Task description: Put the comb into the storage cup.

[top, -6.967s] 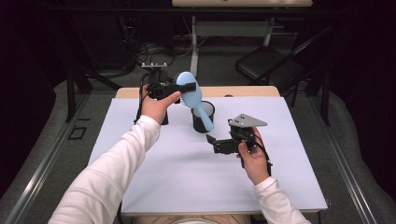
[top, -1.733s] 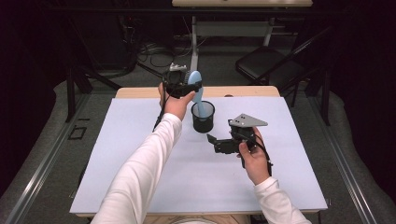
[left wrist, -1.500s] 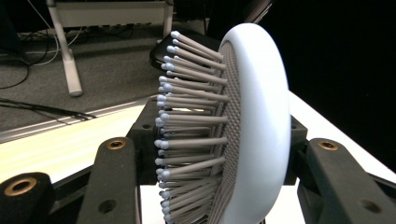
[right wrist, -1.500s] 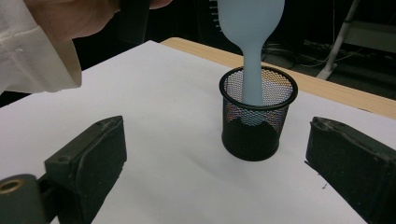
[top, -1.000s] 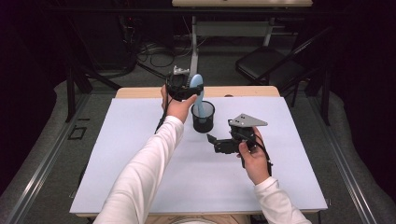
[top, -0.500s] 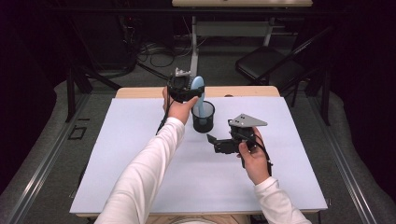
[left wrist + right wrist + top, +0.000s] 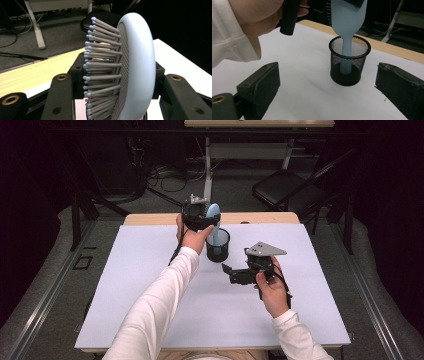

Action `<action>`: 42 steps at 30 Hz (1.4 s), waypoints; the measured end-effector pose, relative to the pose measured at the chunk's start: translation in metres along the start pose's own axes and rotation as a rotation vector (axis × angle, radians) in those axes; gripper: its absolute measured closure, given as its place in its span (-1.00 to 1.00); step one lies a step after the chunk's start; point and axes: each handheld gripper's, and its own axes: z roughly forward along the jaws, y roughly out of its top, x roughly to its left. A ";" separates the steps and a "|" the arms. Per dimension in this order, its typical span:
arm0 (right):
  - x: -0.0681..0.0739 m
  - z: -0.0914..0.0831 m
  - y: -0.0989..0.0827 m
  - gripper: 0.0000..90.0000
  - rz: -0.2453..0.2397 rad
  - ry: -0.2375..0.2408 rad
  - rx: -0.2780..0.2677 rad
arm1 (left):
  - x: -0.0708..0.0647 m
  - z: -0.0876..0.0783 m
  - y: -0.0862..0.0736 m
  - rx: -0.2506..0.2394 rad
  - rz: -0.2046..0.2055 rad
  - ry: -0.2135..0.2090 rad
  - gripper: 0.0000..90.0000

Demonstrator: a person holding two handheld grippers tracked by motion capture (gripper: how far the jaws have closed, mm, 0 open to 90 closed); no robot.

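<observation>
Hairbrush [image 7: 130,67] clamped between left gripper [image 7: 200,215] fingers [image 7: 60,100], handle inside mesh cup [image 7: 350,62].

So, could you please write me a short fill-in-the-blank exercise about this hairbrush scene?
1. The left gripper is shut on a light blue ____.
2. The hairbrush has its handle inside a black mesh ____.
3. The right gripper has its jaws ____, with nothing between them.
4. The cup stands on a ____ table.

Missing words: hairbrush; cup; open; white
</observation>
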 end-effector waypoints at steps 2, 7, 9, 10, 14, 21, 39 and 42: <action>0.000 0.000 0.000 -0.88 -0.001 0.000 -0.001 | -0.001 0.001 0.000 0.003 0.015 0.004 0.09; 0.000 0.000 0.000 -0.88 0.001 -0.001 -0.002 | -0.003 0.002 -0.001 0.012 0.036 0.003 0.09; 0.000 0.000 0.000 -0.88 0.001 0.000 -0.002 | -0.003 0.003 -0.002 0.010 0.038 0.004 0.09; 0.000 0.000 0.000 -0.88 0.001 0.000 -0.001 | -0.003 0.003 -0.002 0.008 0.038 0.003 0.09; 0.000 0.000 0.000 -0.88 -0.001 0.000 -0.001 | -0.005 0.004 -0.002 0.005 0.044 -0.004 0.08; 0.000 0.000 0.000 -0.88 -0.001 -0.001 -0.001 | -0.004 0.004 -0.003 0.002 0.031 -0.002 0.07; 0.000 0.000 0.000 -0.88 0.000 0.000 0.001 | -0.005 0.005 -0.003 0.002 0.042 -0.009 0.05; 0.000 0.000 0.000 -0.88 0.001 -0.001 0.001 | -0.005 0.005 -0.003 0.000 0.041 -0.011 0.04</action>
